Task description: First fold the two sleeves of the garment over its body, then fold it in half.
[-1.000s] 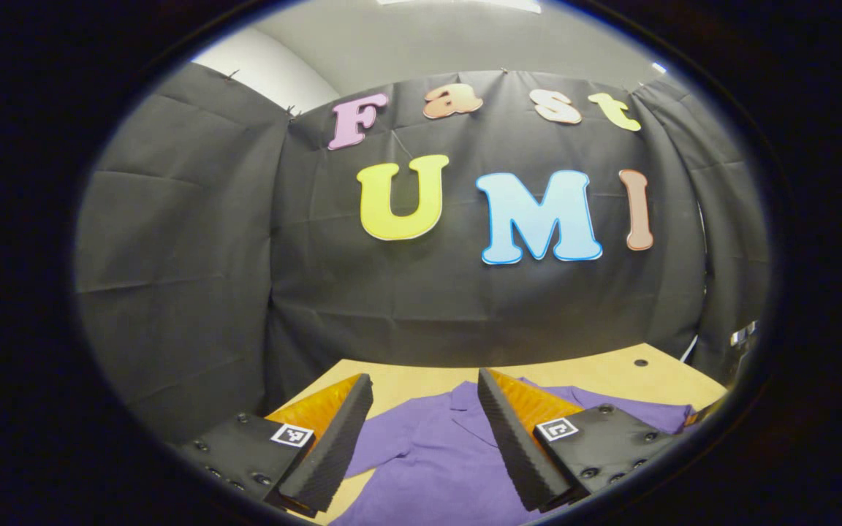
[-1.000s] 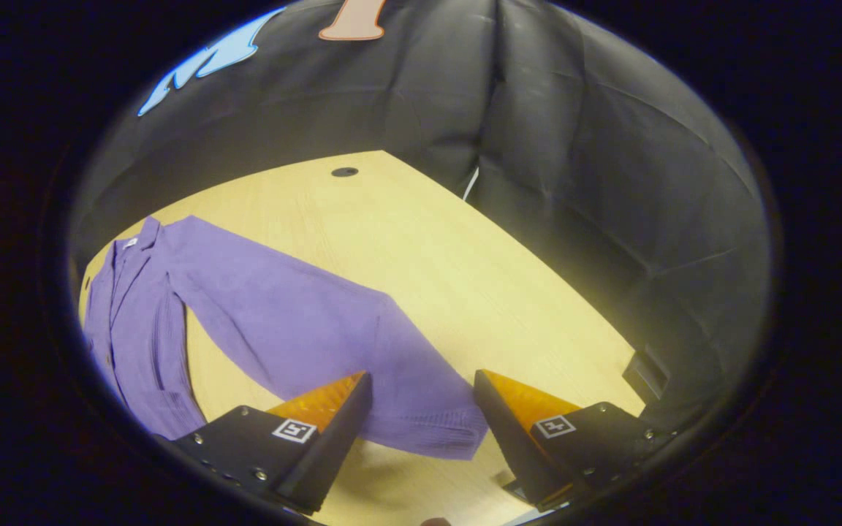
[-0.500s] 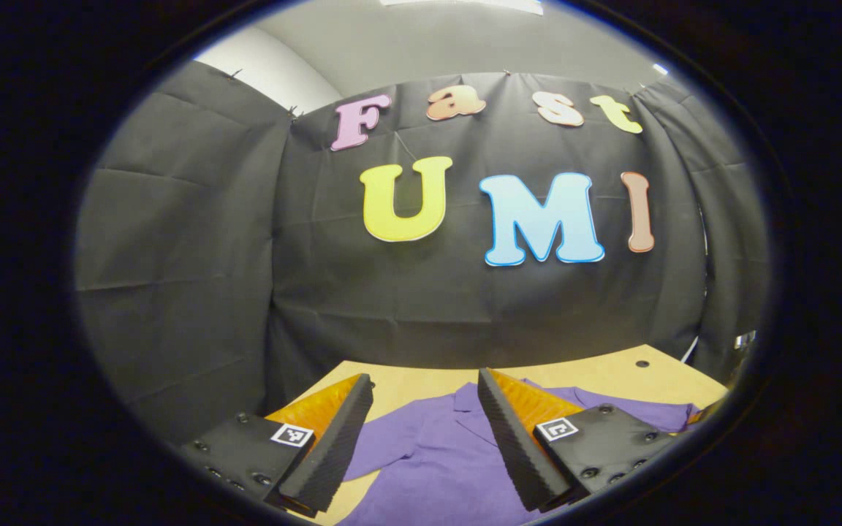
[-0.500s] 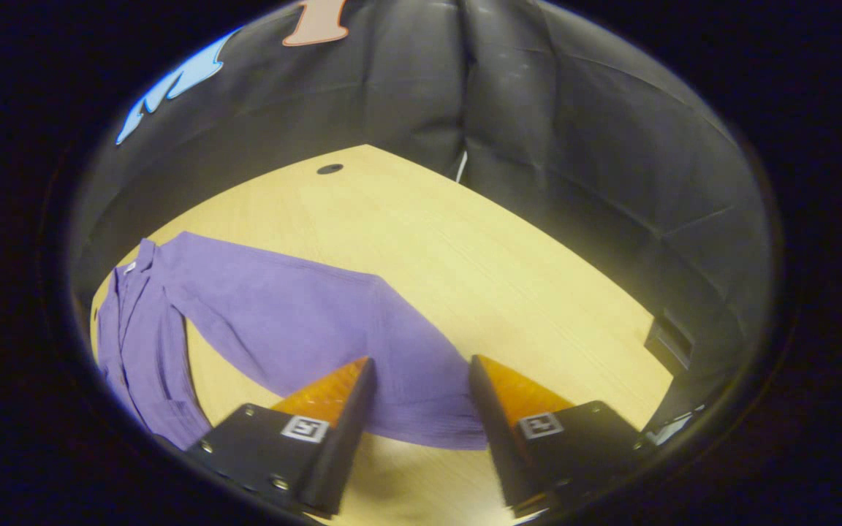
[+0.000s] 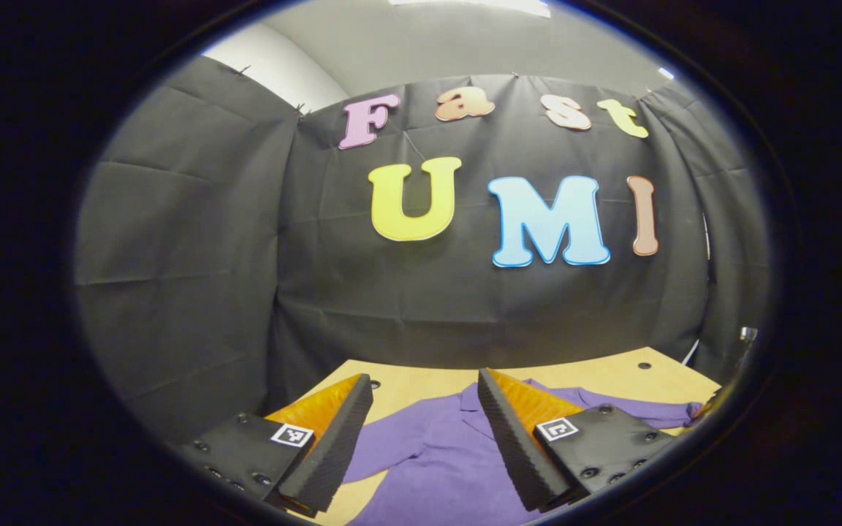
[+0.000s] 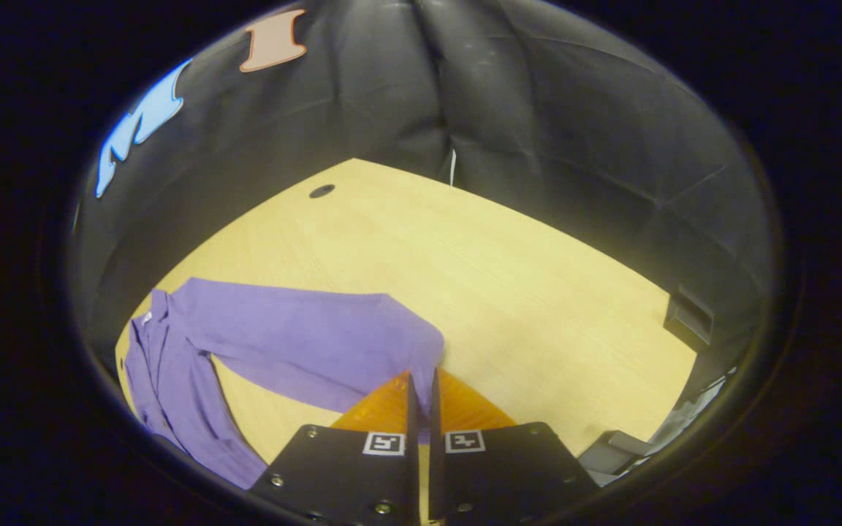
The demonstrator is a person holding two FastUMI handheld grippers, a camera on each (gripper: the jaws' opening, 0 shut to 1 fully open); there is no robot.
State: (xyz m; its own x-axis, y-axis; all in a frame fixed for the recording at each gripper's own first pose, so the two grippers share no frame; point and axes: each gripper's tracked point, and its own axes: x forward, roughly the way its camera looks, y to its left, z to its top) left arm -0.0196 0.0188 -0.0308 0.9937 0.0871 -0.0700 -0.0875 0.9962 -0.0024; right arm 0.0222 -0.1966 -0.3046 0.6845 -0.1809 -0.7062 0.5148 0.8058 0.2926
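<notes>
My right gripper (image 6: 422,380) had its fingers (image 6: 384,398) pressed nearly together, pinching the end of the purple garment's sleeve (image 6: 319,347) between them; a thin strip of purple cloth showed in the narrow slit. Half a second before, those same fingers stood wide apart over the cuff, so they had closed on it since then. The sleeve ran away from my fingertips to the left across the pale wooden desk (image 6: 509,270), lying flat, and joined the body of the garment (image 6: 165,380), which lay crumpled along the left edge of the right gripper view with its collar toward the far side. The sleeve also looked drawn in shorter and lower than a moment earlier. Beyond it the desk top was bare wood with a small dark hole (image 6: 321,191) near its far edge, and the black cloth wall (image 6: 538,131) rose behind.

My left gripper (image 5: 421,424) kept its fingers (image 5: 337,442) spread wide, holding nothing, much as they were a second ago. Between and beneath them lay the collar and shoulder of the garment (image 5: 428,453) on the desk (image 5: 406,380), apart from my fingertips, with the far sleeve (image 5: 647,410) stretching off to the right. The left gripper view had barely shifted from the earlier frames.
</notes>
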